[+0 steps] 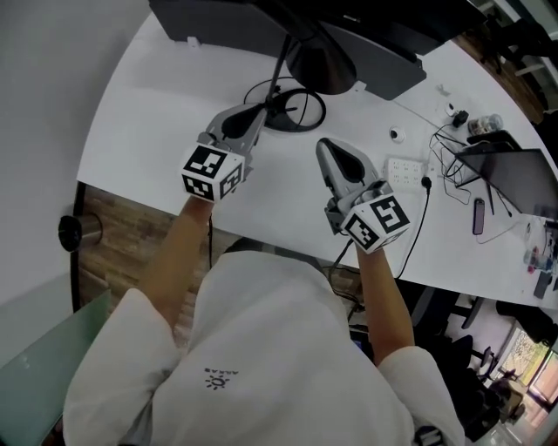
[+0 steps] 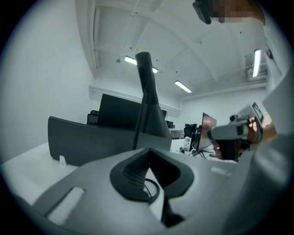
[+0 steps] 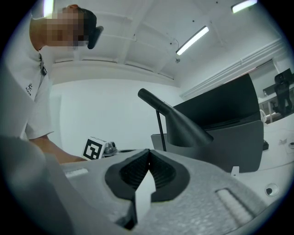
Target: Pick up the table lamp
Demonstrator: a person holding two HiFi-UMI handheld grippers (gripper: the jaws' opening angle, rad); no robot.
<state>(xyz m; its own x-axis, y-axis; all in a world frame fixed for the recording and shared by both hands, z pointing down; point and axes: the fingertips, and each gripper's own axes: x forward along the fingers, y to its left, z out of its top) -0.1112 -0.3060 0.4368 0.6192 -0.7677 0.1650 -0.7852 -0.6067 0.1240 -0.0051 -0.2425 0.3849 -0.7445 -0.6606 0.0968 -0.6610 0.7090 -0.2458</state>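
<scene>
We hold both tools shut and empty. The table lamp [image 1: 321, 61] stands on the white counter [image 1: 148, 122], its stem near upright. Its base lies at 1 o'clock, just beside the nearer left tool [image 1: 255, 115]. The right tool [image 1: 326, 150] waits at the base's 5 o'clock.

Item: table lamp [image 1: 319, 61], matt black throughout. It stands upright on the white table [image 1: 148, 131], toward the far side, just in front of a dark screen [image 1: 218, 22]. Its round base [image 1: 295, 110] rests flat on the tabletop. A thin straight stem [image 3: 161, 131] rises from the base. The conical shade [image 3: 181, 120] has a narrow cylindrical neck, hangs right of the stem and is tilted, mouth facing down.
</scene>
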